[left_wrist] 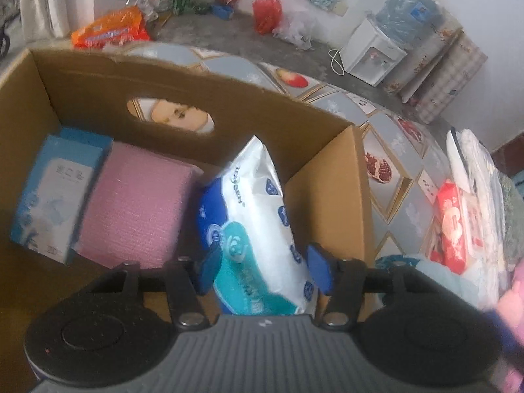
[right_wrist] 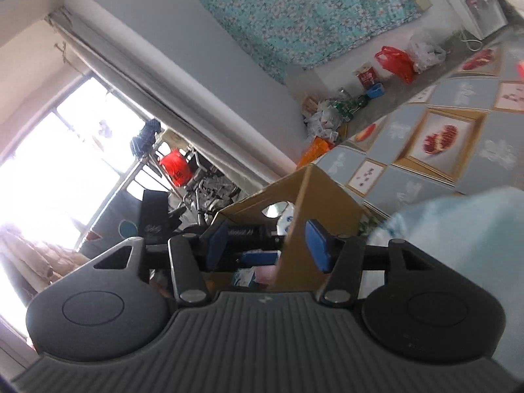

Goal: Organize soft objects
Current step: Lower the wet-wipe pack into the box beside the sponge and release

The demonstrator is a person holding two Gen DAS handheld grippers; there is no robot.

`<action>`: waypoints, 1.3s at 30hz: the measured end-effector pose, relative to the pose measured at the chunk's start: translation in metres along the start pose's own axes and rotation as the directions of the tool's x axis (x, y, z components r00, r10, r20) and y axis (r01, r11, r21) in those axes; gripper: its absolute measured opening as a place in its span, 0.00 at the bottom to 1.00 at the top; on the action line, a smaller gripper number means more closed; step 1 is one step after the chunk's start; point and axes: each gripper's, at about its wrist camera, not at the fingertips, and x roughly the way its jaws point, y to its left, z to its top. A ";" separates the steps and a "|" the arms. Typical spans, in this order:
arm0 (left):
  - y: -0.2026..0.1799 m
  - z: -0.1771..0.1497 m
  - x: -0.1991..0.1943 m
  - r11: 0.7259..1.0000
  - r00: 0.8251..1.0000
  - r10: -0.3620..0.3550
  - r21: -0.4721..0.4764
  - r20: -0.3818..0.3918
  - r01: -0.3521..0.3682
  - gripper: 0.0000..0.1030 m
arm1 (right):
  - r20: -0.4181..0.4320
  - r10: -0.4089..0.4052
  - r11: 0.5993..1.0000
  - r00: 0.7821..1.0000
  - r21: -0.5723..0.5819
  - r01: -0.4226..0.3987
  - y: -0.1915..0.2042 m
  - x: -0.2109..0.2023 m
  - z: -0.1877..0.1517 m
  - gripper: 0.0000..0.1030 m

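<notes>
In the left wrist view a cardboard box (left_wrist: 330, 177) holds a light blue tissue pack (left_wrist: 52, 196) and a pink folded cloth (left_wrist: 131, 206) side by side. A white and blue wipes pack (left_wrist: 255, 213) stands tilted at the box's right end, its top near the back wall. My left gripper (left_wrist: 264, 268) reaches down into the box, and both blue pads press on the pack's lower sides. My right gripper (right_wrist: 268, 245) is outside the box near its corner (right_wrist: 304, 216), and its jaws stand apart with nothing held between them.
A fruit-print tablecloth (left_wrist: 393, 150) covers the table under the box. A red pack (left_wrist: 452, 226), white folded fabric (left_wrist: 475, 170) and a pale blue soft item (right_wrist: 458, 229) lie to the box's right. An orange pack (left_wrist: 108, 28), bags and a water dispenser (left_wrist: 373, 55) stand on the floor beyond.
</notes>
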 end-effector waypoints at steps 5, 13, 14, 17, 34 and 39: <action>-0.025 0.001 0.003 0.977 0.992 0.114 0.173 0.057 -0.122 0.37 | 0.018 -0.025 0.999 1.000 0.033 0.025 -0.022 -0.031 -0.006 0.54; -0.070 0.002 -0.002 0.858 0.957 0.263 0.424 0.124 -0.291 0.22 | 0.010 -0.040 0.995 0.999 0.095 0.039 -0.053 -0.050 -0.012 0.55; -0.074 0.000 -0.001 0.837 0.949 0.285 0.447 0.137 -0.315 0.22 | 0.008 -0.038 0.995 0.999 0.098 0.037 -0.054 -0.049 -0.014 0.55; -0.080 -0.004 0.002 0.797 0.932 0.322 0.482 0.169 -0.363 0.20 | 0.008 -0.040 0.994 0.999 0.103 0.038 -0.056 -0.049 -0.015 0.56; -0.044 0.003 -0.031 0.975 0.992 0.068 0.206 0.103 -0.088 0.36 | -0.008 -0.026 0.989 1.000 0.145 0.027 -0.059 -0.068 -0.025 0.57; -0.040 0.001 -0.027 0.989 0.997 0.042 0.139 0.072 -0.052 0.38 | -0.016 -0.013 0.984 1.000 0.176 0.016 -0.062 -0.070 -0.032 0.58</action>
